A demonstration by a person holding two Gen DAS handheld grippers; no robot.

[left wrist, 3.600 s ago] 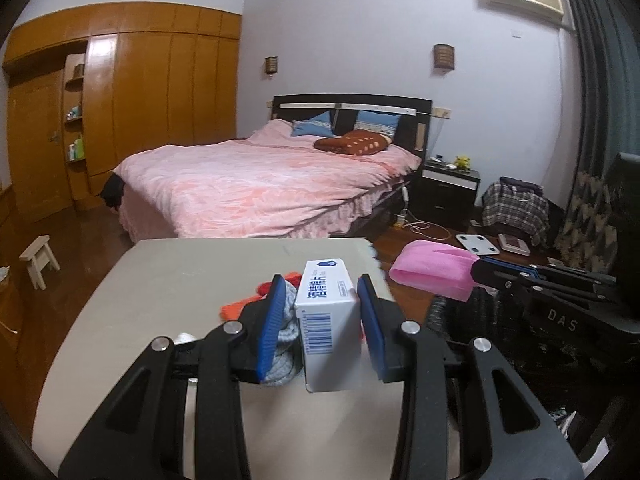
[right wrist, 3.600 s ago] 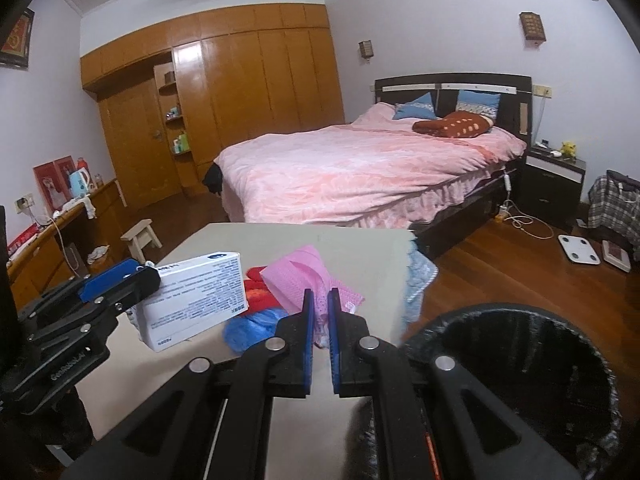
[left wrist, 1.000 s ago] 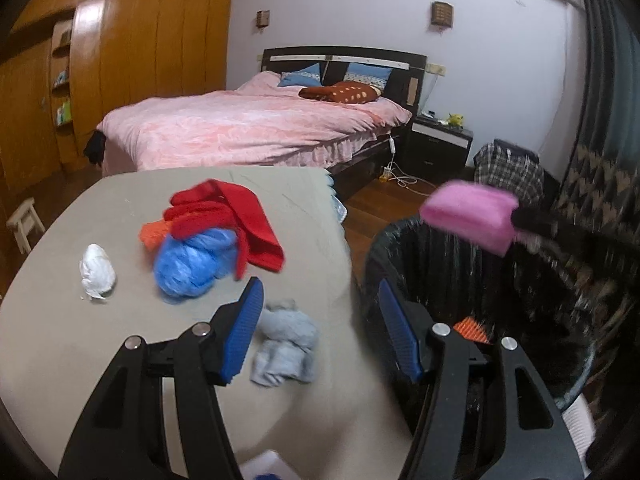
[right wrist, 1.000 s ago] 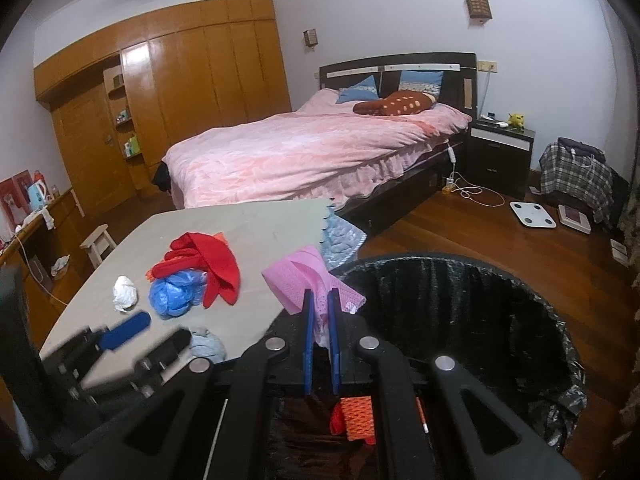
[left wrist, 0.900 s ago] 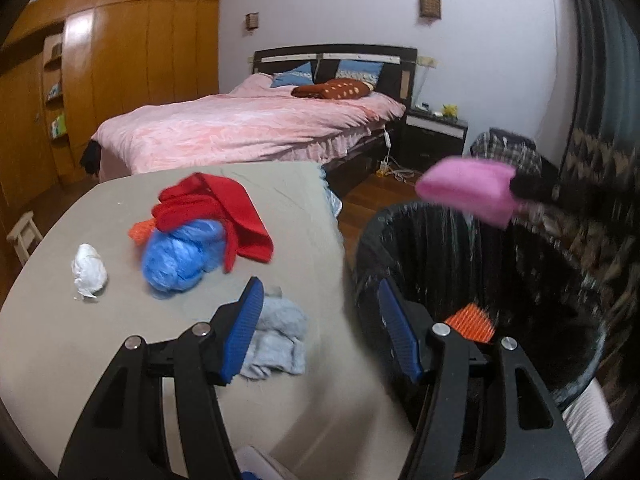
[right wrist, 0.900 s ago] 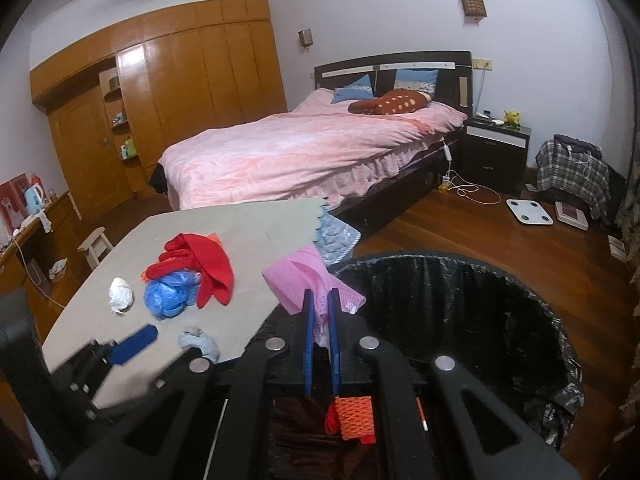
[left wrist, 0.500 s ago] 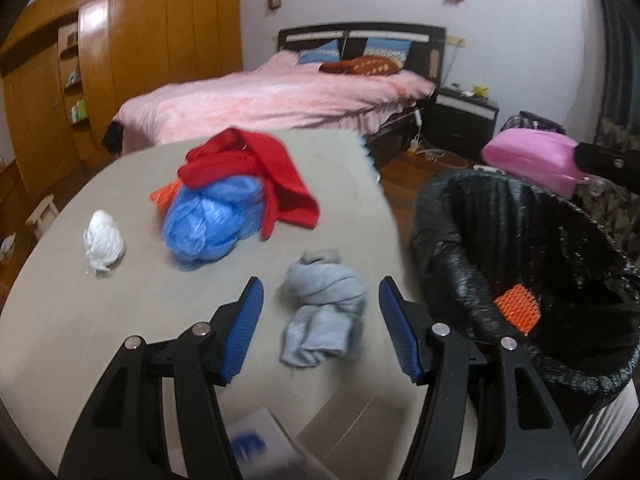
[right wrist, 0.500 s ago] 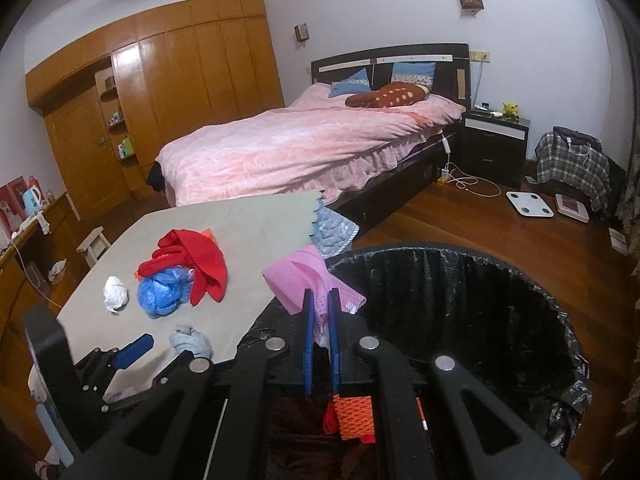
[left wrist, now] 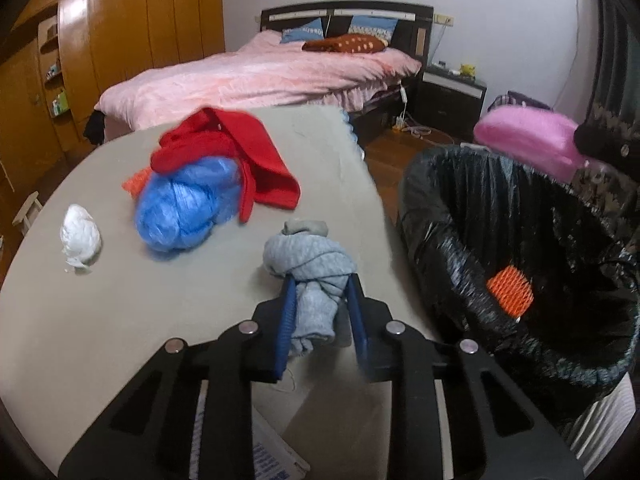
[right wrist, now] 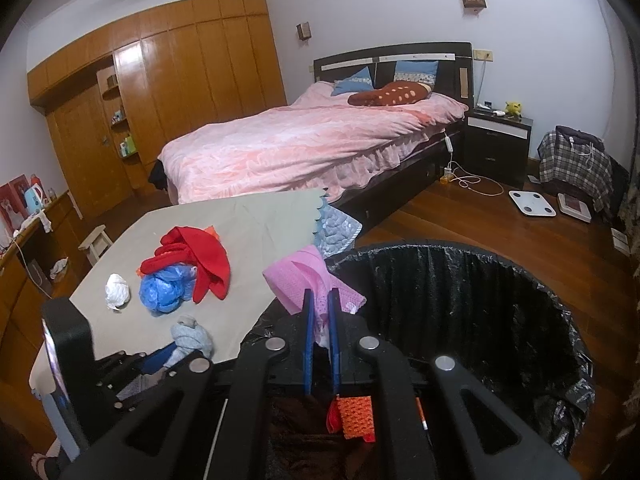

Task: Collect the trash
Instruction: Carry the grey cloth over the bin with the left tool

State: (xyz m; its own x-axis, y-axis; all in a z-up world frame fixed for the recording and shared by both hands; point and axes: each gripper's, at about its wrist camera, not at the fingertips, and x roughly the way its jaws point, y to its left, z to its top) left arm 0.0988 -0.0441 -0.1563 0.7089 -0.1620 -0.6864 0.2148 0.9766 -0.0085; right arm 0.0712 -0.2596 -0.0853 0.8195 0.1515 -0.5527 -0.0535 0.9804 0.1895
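Both left fingers (left wrist: 289, 312) pinch grey sock (left wrist: 310, 268), just closed.

Bare tabletop (left wrist: 100, 340) left; bin (left wrist: 440, 216) close right.

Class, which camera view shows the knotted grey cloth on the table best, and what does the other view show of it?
The left wrist view: the grey cloth fills the centre, with the left gripper, whose jaws have just been closing, pinching its lower part. The right wrist view shows it small and far off, partly behind that gripper.
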